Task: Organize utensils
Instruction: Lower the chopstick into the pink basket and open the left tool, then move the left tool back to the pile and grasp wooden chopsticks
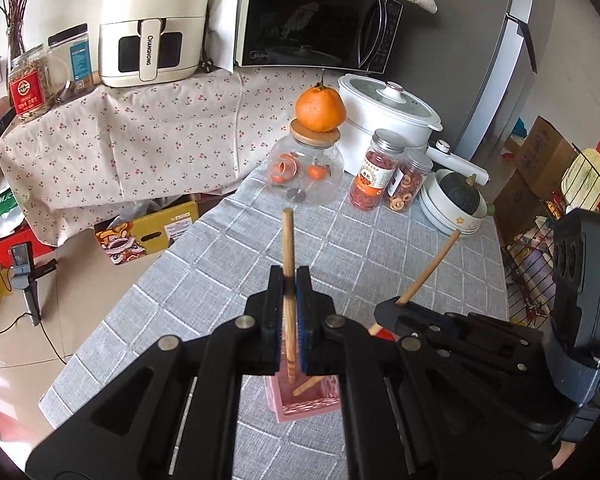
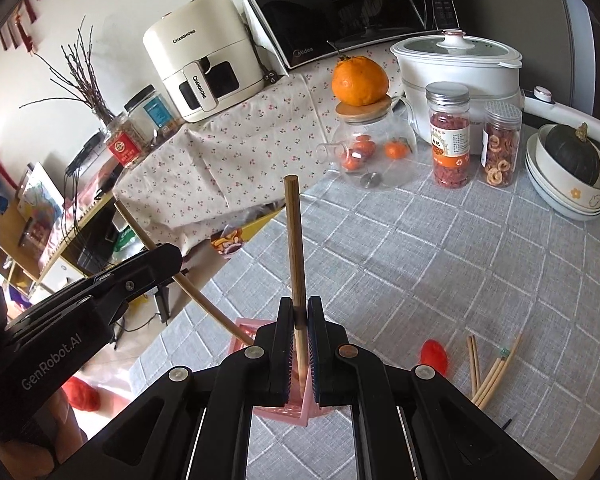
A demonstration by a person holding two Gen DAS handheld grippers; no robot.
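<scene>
My left gripper (image 1: 289, 282) is shut on a wooden chopstick (image 1: 288, 248), held upright with its tip down inside the pink utensil holder (image 1: 306, 406). My right gripper (image 2: 299, 312) is shut on another wooden chopstick (image 2: 294, 240), also upright over the pink holder (image 2: 288, 408). In the left wrist view the right gripper (image 1: 396, 310) shows at the right with its chopstick (image 1: 434, 266). In the right wrist view the left gripper (image 2: 152, 264) shows at the left with its chopstick (image 2: 172, 268). Several loose chopsticks (image 2: 490, 376) lie on the grey cloth beside a red spoon (image 2: 434, 356).
On the grey checked tablecloth (image 2: 440, 264) stand a glass jar topped with an orange (image 2: 374, 148), two snack jars (image 2: 450, 136), stacked bowls with a squash (image 2: 568, 172) and a white cooker (image 2: 456, 64). An air fryer (image 1: 154, 24) and microwave (image 1: 316, 16) sit behind. The table's left edge drops to the floor.
</scene>
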